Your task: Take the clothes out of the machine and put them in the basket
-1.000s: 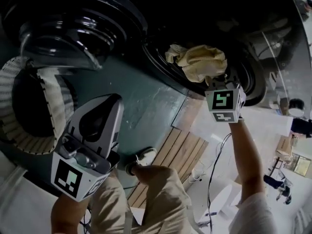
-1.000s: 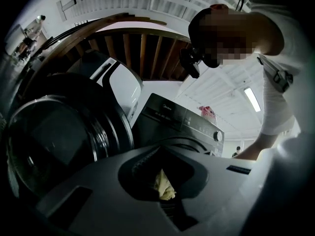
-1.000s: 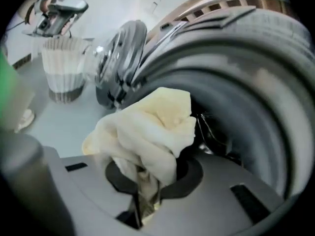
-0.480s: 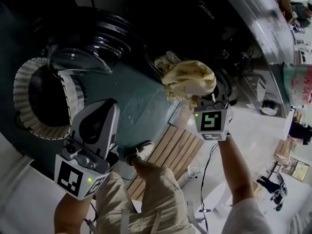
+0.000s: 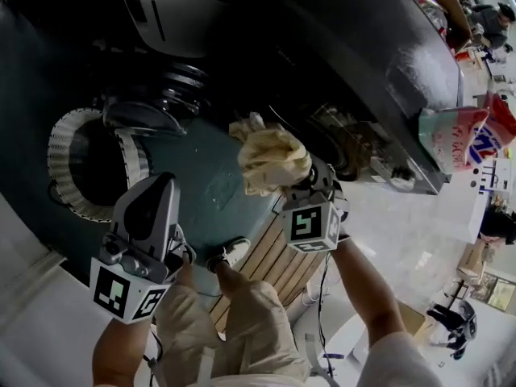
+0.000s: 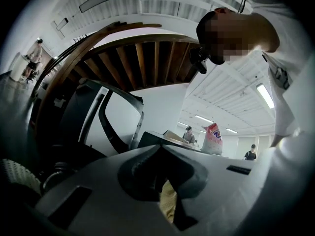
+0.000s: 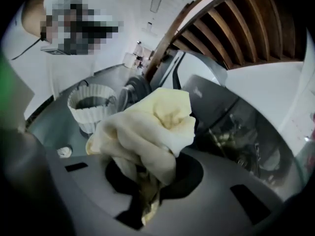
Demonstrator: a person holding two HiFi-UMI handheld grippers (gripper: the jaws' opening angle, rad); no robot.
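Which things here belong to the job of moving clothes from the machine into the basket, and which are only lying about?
Job: pale yellow crumpled cloth, clamped in the right gripper; dark front-loading washing machine; white slatted round basket.
Lying about: red-and-white printed bag; brown slatted wooden board.

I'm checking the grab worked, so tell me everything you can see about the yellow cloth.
The cloth is pale yellow, soft-looking fabric, crumpled into a loose wad with deep folds. Its lower end is pinched in the shut right gripper, and the rest bulges out beyond the jaws. It is in the air outside the machine, to the right of the basket in the head view. Nothing else touches it.
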